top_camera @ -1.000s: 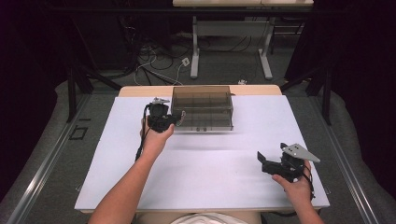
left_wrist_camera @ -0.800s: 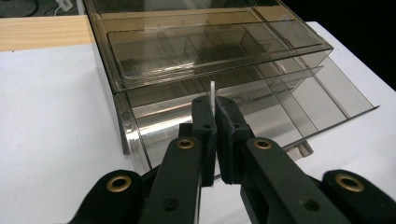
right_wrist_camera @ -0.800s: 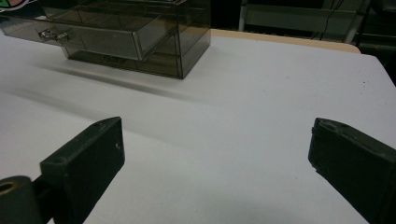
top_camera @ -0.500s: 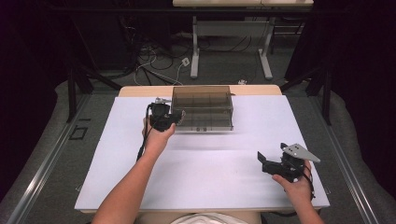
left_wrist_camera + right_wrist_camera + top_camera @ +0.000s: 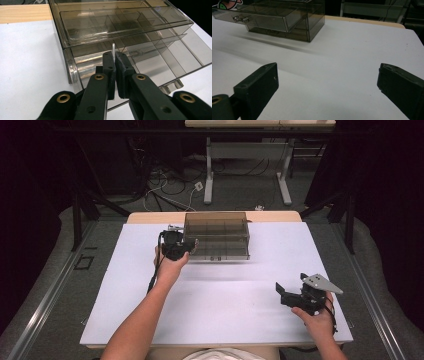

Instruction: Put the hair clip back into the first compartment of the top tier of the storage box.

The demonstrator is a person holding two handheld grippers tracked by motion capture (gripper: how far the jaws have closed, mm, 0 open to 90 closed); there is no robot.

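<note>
no mvmt since prev | white strip (image 5: 113, 50) pinched btwn L fingers (image 5: 110, 62)

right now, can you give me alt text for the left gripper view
The left gripper, shut on a thin white sliver, is poised over the open lower drawer of a smoky clear plastic drawer box with divided compartments, on a white table.

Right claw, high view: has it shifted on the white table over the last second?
No. The right claw sits at the same spot near the front right of the white table, equally far from the smoked plastic drawer box as before.
</note>
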